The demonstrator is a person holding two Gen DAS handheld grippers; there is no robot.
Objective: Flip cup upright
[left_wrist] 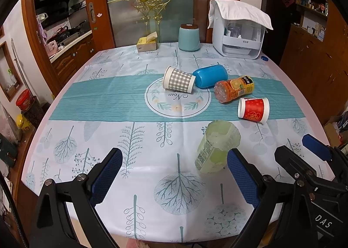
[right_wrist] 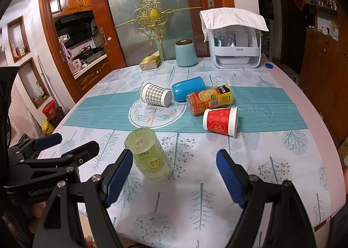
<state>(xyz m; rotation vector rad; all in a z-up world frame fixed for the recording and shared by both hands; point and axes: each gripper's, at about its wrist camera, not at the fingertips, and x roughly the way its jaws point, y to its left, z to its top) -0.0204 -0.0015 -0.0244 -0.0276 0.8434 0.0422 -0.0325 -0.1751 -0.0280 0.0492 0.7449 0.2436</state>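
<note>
Several cups lie on their sides on the table: a pale green cup (left_wrist: 215, 148) (right_wrist: 150, 156) nearest me, a red cup (left_wrist: 253, 110) (right_wrist: 220, 122), an orange drink cup (left_wrist: 235, 90) (right_wrist: 209, 100), a blue cup (left_wrist: 209, 76) (right_wrist: 188, 89) and a grey checked cup (left_wrist: 179, 79) (right_wrist: 155, 95). My left gripper (left_wrist: 174, 174) is open and empty, low over the near table, with the green cup just inside its right finger. My right gripper (right_wrist: 174, 176) is open and empty, with the green cup close to its left finger. Each gripper shows at the edge of the other's view.
The table has a patterned cloth (left_wrist: 121, 100) with a teal band. At the far edge stand a teal canister (left_wrist: 188, 38), a tissue box (left_wrist: 146, 43) and a white appliance (left_wrist: 238, 35) under a white cloth. A blue cap (left_wrist: 264, 58) lies beside it.
</note>
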